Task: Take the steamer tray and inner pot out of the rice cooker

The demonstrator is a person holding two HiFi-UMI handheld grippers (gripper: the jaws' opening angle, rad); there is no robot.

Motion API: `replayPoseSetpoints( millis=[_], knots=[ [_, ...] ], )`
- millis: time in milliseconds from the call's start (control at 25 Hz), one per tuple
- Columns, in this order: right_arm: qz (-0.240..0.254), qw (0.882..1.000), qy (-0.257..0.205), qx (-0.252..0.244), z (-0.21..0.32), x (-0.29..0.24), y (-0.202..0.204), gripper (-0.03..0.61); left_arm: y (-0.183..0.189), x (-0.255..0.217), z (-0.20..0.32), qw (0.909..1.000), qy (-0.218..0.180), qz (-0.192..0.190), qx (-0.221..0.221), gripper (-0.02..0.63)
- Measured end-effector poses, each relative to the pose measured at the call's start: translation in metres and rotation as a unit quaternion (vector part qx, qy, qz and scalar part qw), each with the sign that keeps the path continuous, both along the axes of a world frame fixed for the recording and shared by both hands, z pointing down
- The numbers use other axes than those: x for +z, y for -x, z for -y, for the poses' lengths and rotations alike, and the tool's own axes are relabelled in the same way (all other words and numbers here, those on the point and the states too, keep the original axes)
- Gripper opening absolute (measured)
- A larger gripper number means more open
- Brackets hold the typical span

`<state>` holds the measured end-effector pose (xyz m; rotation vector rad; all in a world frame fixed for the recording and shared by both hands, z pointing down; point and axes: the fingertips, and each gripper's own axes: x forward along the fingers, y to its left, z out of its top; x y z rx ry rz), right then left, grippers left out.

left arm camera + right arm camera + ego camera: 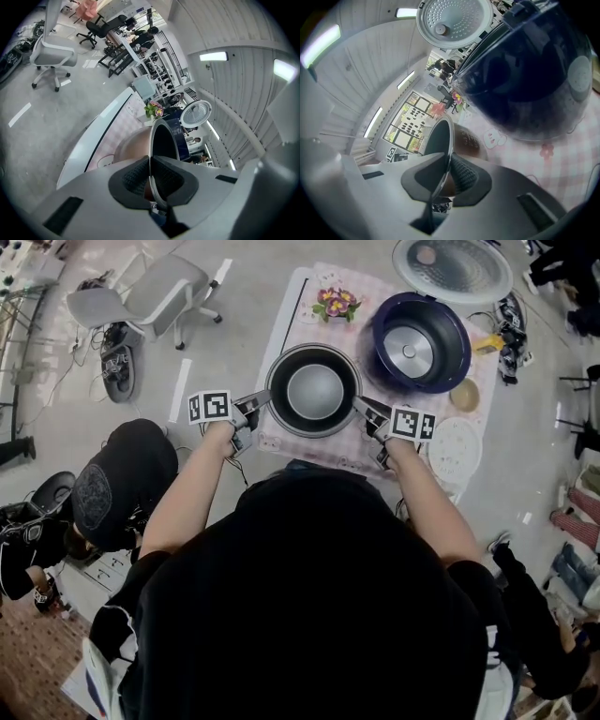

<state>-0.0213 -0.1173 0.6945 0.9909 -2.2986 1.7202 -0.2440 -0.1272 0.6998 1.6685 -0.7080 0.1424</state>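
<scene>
The metal inner pot (pixel 313 390) is out of the cooker, over the pink checked cloth to the left of the dark blue rice cooker (pixel 422 341). My left gripper (pixel 265 401) is shut on the pot's left rim and my right gripper (pixel 359 407) on its right rim. In the left gripper view the thin rim (pixel 161 136) runs between the left gripper's (pixel 151 180) pads. The right gripper (pixel 445 176) pinches the rim of the pot (pixel 459 138) the same way, with the cooker (pixel 534 79) close on the right. The white perforated steamer tray (pixel 455 448) lies on the table at the right.
The cooker's lid (pixel 453 268) stands open behind it. A pot of flowers (pixel 336 303) sits at the table's (pixel 291 324) far side and a small round tan object (pixel 464 395) beside the cooker. An office chair (pixel 150 296) and a crouching person (pixel 112 488) are on the left.
</scene>
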Motion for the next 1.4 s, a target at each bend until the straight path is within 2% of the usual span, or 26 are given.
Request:
replayPoseSetpoints(
  millis=[200, 560, 920, 1200, 1320, 1400],
  knots=[
    [-0.003, 1.000, 0.014, 0.006, -0.001, 0.012, 0.000, 0.048, 0.000, 0.015, 0.002, 0.9999, 0.011, 0.012, 0.002, 0.041],
    [0.003, 0.999, 0.027, 0.024, -0.003, 0.020, -0.007, 0.049, -0.008, 0.013, 0.006, 0.9999, 0.011, 0.006, 0.007, 0.040],
    [0.012, 0.999, 0.023, 0.027, -0.002, 0.023, -0.008, 0.051, -0.009, 0.017, 0.007, 0.9998, 0.020, -0.005, 0.007, 0.041],
    [-0.001, 1.000, 0.014, 0.013, -0.002, 0.023, -0.006, 0.060, -0.008, 0.015, 0.006, 0.9998, 0.010, 0.003, 0.018, 0.044],
    [-0.018, 1.000, 0.008, 0.007, -0.001, 0.023, -0.007, 0.069, -0.008, 0.015, 0.007, 0.9993, 0.003, 0.018, 0.033, 0.062],
    [-0.032, 0.999, 0.003, 0.008, 0.000, 0.025, -0.010, 0.095, -0.007, 0.012, 0.008, 0.9991, 0.001, 0.020, 0.037, 0.110]
  ],
)
